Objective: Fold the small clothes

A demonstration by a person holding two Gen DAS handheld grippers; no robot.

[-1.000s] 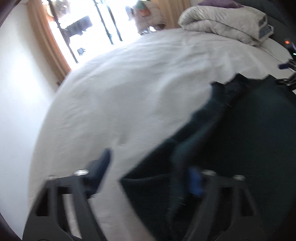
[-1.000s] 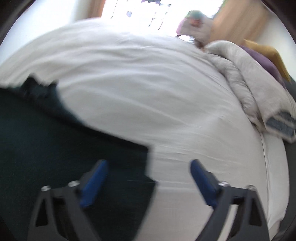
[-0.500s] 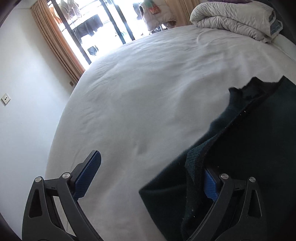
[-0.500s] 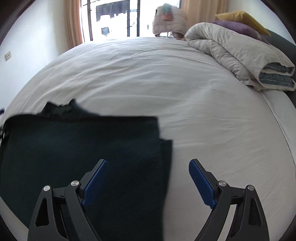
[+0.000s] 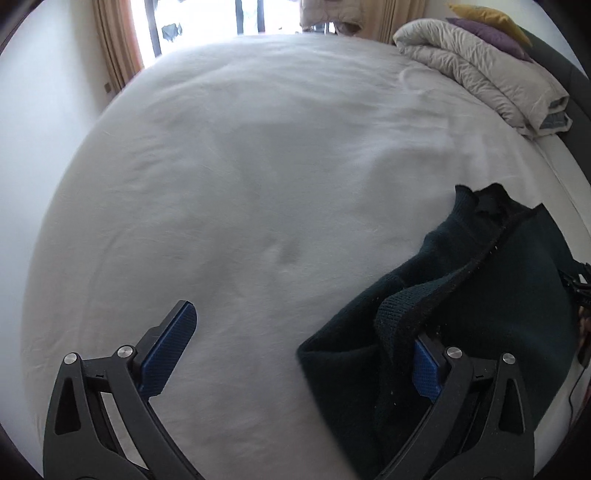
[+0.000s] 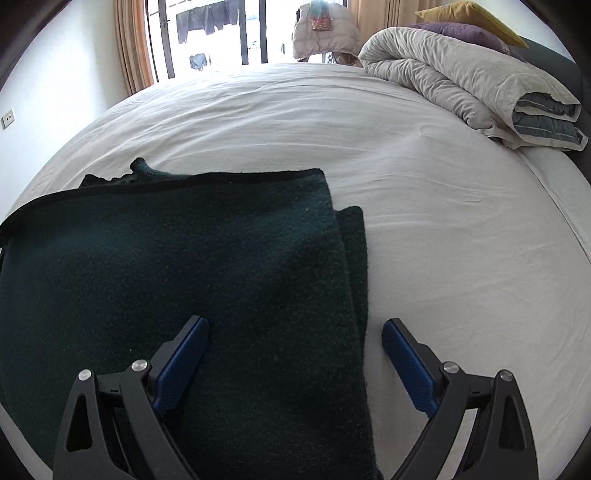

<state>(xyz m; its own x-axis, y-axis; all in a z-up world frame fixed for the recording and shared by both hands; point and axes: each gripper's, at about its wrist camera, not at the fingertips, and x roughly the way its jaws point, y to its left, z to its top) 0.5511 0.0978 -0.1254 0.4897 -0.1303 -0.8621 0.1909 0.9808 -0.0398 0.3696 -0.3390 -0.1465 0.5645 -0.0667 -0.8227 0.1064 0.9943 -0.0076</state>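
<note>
A dark green knit garment (image 6: 177, 273) lies folded over on the white bed sheet (image 6: 443, 229). In the left wrist view it (image 5: 480, 295) fills the lower right, with a raised ribbed edge draped over my right finger. My left gripper (image 5: 295, 343) is open, its left finger (image 5: 170, 343) over bare sheet, its right finger (image 5: 424, 369) partly under the cloth. My right gripper (image 6: 295, 358) is open and straddles the garment's right edge, holding nothing.
A rolled grey duvet (image 6: 461, 81) with purple and yellow pillows (image 6: 469, 22) lies at the bed's far right. A window with curtains (image 6: 133, 40) and a pale jacket (image 6: 325, 29) stand beyond the bed. A white wall (image 5: 37, 129) is on the left.
Both views have swung and steadied. The garment has settled flat on the sheet, and both grippers have stayed open and pulled back a little.
</note>
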